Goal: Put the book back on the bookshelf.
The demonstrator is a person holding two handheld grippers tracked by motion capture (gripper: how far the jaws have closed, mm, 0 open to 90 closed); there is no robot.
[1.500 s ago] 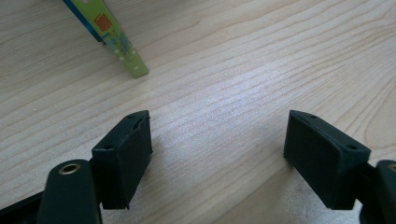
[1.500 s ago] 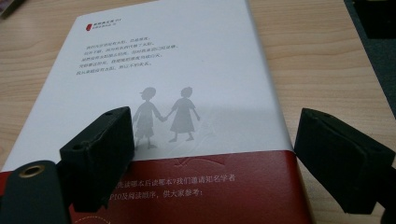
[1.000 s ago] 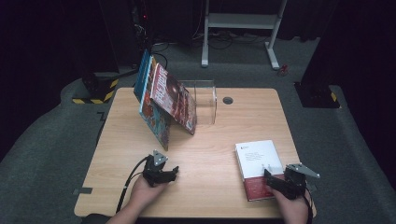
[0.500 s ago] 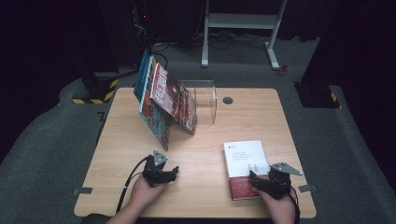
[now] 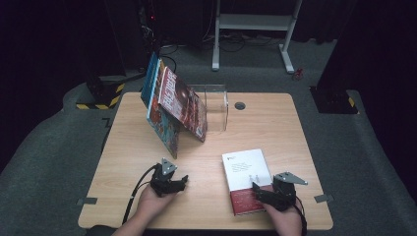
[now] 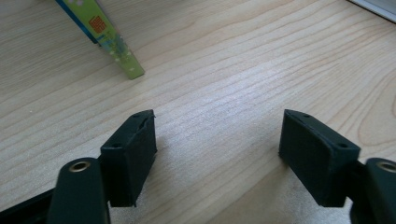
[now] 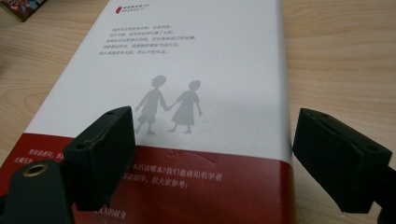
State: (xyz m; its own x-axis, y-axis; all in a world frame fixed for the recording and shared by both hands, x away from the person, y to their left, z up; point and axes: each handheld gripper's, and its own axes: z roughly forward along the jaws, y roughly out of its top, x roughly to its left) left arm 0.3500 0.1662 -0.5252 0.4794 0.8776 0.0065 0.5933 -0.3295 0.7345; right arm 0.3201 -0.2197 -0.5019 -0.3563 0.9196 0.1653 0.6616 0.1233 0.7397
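Low in the frame, right of centre, the right gripper (image 5: pixel 265 192) hovers over the red near end of the white-and-red book (image 5: pixel 246 173), jaws apart and pressing on nothing. The book lies flat on the table (image 5: pixel 275 123), stretching away above it. At lower left, the left gripper (image 5: pixel 178 182) has just been closing slightly, jaws apart over bare wood.

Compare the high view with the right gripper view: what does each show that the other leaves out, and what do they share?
High view alone: the left gripper open over bare wood, the clear stand with colourful books leaning on it, and the whole table.

Right gripper view alone: two child silhouettes holding hands and the small print on the cover.

Shared: the white and red book lying flat, with the right gripper open just above its red end, jaws apart and not clamped on it.
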